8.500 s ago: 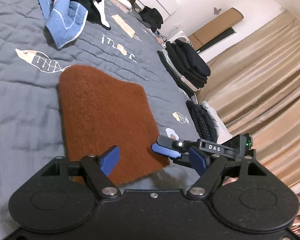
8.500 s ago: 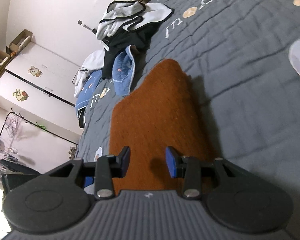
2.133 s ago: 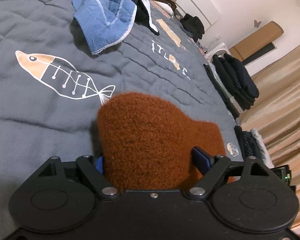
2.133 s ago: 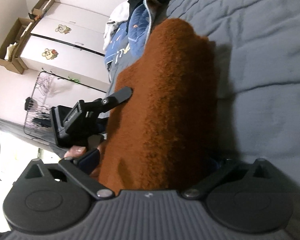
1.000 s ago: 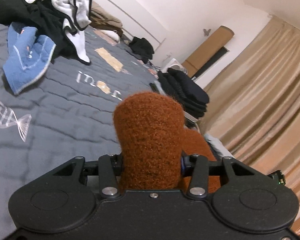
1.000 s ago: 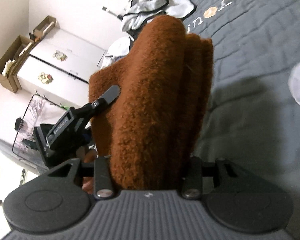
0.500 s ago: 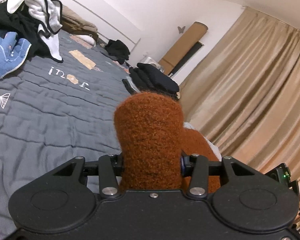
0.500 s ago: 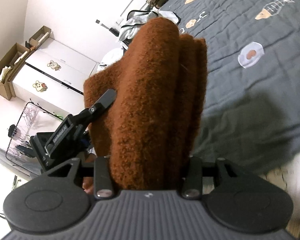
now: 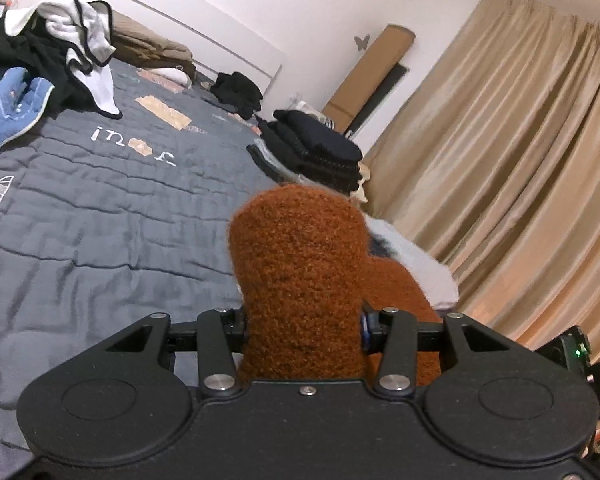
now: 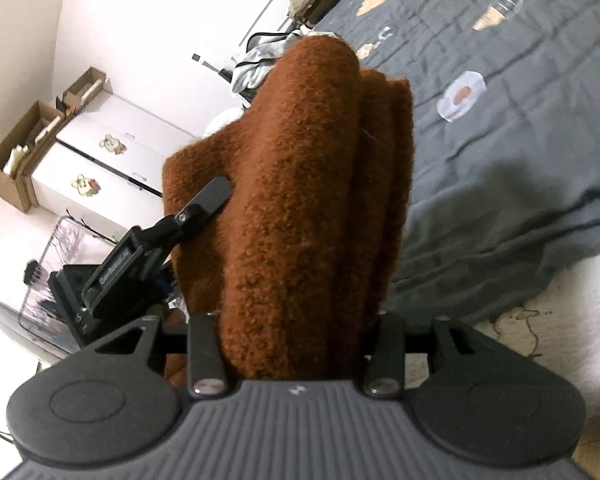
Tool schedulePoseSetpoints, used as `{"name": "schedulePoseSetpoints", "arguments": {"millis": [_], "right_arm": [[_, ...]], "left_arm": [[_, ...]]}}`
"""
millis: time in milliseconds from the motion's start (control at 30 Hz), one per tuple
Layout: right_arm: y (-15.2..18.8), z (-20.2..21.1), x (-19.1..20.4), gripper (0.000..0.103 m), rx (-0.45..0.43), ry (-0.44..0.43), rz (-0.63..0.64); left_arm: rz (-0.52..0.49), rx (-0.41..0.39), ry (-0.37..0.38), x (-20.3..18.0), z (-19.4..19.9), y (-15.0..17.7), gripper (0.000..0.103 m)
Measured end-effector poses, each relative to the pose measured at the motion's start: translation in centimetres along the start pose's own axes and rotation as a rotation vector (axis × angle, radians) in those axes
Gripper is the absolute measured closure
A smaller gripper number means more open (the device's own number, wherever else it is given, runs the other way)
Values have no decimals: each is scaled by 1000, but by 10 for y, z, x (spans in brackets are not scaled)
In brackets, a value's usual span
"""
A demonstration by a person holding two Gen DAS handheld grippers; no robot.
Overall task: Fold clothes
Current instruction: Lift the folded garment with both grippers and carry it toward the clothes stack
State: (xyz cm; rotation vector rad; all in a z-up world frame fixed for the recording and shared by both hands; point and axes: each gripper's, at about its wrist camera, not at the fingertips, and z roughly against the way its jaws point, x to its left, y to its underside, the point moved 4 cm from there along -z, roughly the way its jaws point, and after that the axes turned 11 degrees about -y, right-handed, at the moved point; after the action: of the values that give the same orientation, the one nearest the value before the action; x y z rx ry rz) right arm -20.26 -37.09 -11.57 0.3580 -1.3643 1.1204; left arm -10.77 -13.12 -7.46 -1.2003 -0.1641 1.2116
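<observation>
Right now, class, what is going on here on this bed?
A person is folding clothes with two hand-held grippers. The left gripper and the right gripper are each shut on the same folded rust-brown fuzzy garment, lifted off the grey quilt. A stack of dark folded clothes sits at the bed's edge; an unfolded pile waits farther back.

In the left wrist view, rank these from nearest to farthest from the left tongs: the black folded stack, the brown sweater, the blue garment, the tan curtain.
1. Brown sweater, clamped in the left tongs.
2. Black folded stack, ahead on the bed's right edge.
3. Blue garment and tan curtain: far left and far right, too close to call.
</observation>
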Motion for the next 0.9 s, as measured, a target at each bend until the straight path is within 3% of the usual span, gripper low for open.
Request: {"name": "schedulePoseSetpoints", "arguments": {"millis": [133, 533, 900], "right_arm": [[-3, 3, -11, 60, 31, -1, -21], [-12, 52, -3, 60, 82, 42, 59], [-35, 136, -4, 60, 86, 95, 141]], "left_arm": [[6, 21, -25, 0, -6, 5, 60], [64, -51, -26, -43, -13, 24, 60], [95, -108, 19, -115, -39, 44, 59]]}}
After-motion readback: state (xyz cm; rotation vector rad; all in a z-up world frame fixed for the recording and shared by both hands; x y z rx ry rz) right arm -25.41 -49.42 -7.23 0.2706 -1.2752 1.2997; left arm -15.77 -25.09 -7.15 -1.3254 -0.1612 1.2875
